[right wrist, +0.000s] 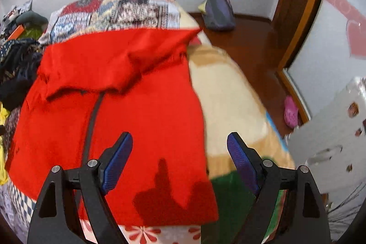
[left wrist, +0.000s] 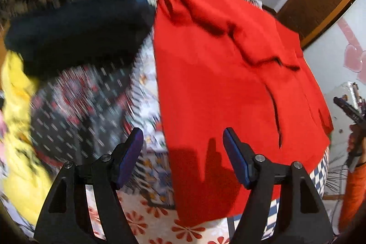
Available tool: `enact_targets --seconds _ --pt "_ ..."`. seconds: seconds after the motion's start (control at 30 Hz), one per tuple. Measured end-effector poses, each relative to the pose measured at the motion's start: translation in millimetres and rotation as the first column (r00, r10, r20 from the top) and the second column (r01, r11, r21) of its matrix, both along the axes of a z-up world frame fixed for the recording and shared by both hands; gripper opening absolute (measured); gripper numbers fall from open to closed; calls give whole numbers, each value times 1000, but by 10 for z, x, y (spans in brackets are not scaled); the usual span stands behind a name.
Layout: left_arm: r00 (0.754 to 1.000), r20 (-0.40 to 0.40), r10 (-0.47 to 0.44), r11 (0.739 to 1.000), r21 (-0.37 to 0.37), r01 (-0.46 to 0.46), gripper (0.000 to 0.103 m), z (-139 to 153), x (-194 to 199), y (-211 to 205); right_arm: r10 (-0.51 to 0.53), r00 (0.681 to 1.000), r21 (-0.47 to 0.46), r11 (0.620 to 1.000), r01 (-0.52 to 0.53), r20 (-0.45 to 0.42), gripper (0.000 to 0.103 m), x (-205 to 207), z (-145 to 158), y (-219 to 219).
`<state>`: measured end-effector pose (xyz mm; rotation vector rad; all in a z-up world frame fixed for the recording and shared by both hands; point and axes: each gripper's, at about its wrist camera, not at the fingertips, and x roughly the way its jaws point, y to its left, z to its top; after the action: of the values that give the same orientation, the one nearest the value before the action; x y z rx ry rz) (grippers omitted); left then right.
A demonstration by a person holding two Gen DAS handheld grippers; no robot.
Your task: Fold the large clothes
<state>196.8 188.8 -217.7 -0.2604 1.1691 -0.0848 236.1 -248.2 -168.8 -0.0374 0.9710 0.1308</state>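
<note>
A red garment (left wrist: 228, 74) lies spread on the bed (right wrist: 231, 93), over a patchwork cover, with its upper part already turned down in a loose flap and its near hem close to the bed's front edge. The left hand-held gripper (left wrist: 183, 152) hangs above the garment's near left corner, jaws apart and nothing between them; the right hand-held gripper (right wrist: 180, 157) stands over the near right edge, jaws likewise apart and empty. Both cast shadows on the cloth, so neither seems to touch it yet. The fabric looks soft, light and limp, with shallow creases and a dark cord running down the front; it will likely sag and slide on the cover rather than hold a shape. The sensible hold, I judge, is a pinch at each near corner of the hem, through all layers, lifting both together so the fold stays square. A dark garment (left wrist: 75, 38) and a yellow one (left wrist: 18, 129) lie heaped to the left.
</note>
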Motion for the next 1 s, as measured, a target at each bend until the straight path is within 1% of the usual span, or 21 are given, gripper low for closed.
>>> enact_targets --seconds 0.07,0.2,0.27,0.37,0.4,0.47,0.5,0.53,0.57,0.6,0.63,0.67,0.7,0.73,0.77,0.87,0.93,1.0 --pt "999 -38 5 999 -33 -6 71 -146 -39 -20 -5 1000 16 1000 5 -30 82 -60 -105 -40" --pt "995 -95 7 990 -141 -21 71 -365 -103 -24 -21 996 51 998 25 -85 82 -163 -305 -137" --pt "995 -94 19 984 -174 -35 71 -399 -131 -22 -38 995 55 998 43 -96 82 -176 -365 -184" --pt "996 -84 9 978 -208 -27 71 -383 -183 -76 -55 992 79 995 64 -116 81 -175 -446 -247" --pt "997 -77 -2 975 -220 -15 71 -376 -205 -111 -57 991 105 992 70 -118 78 -183 -470 -274" --pt "998 -57 -28 979 -205 15 71 -339 -256 -203 -51 991 137 988 68 -125 62 -219 -504 -293" --pt "998 -44 -43 980 -194 34 70 -322 -286 -247 -48 991 132 989 64 -123 59 -237 -513 -291" --pt "998 -33 -54 981 -187 47 67 -299 -306 -272 -46 992 128 990 61 -115 54 -258 -512 -296" --pt "998 -19 -63 982 -182 59 60 -276 -328 -298 -44 993 126 990 57 -107 47 -279 -502 -299" --pt "997 -7 -72 981 -182 69 51 -254 -343 -321 -40 994 132 990 54 -106 42 -292 -492 -309" --pt "997 0 -76 980 -182 75 46 -239 -349 -354 -38 993 143 988 54 -108 31 -295 -484 -322" --pt "997 6 -77 980 -181 77 32 -226 -348 -368 -39 993 156 986 56 -111 24 -309 -481 -338" --pt "997 10 -79 980 -182 79 21 -207 -351 -374 -42 993 168 984 60 -113 21 -317 -463 -360" --pt "997 13 -72 982 -176 73 14 -200 -344 -376 -41 993 178 982 61 -113 16 -316 -457 -375" --pt "998 11 -64 983 -174 65 5 -189 -331 -376 -37 993 191 980 58 -111 13 -312 -448 -379" --pt "999 23 -44 979 -196 47 4 -132 -275 -337 -24 995 193 980 41 -92 10 -294 -363 -344" --pt "998 46 -33 979 -200 42 4 -44 -236 -304 -14 998 180 983 25 -59 9 -286 -256 -310" --pt "997 65 -32 975 -217 45 4 63 -173 -271 -14 1000 194 981 19 -23 9 -259 -131 -305"
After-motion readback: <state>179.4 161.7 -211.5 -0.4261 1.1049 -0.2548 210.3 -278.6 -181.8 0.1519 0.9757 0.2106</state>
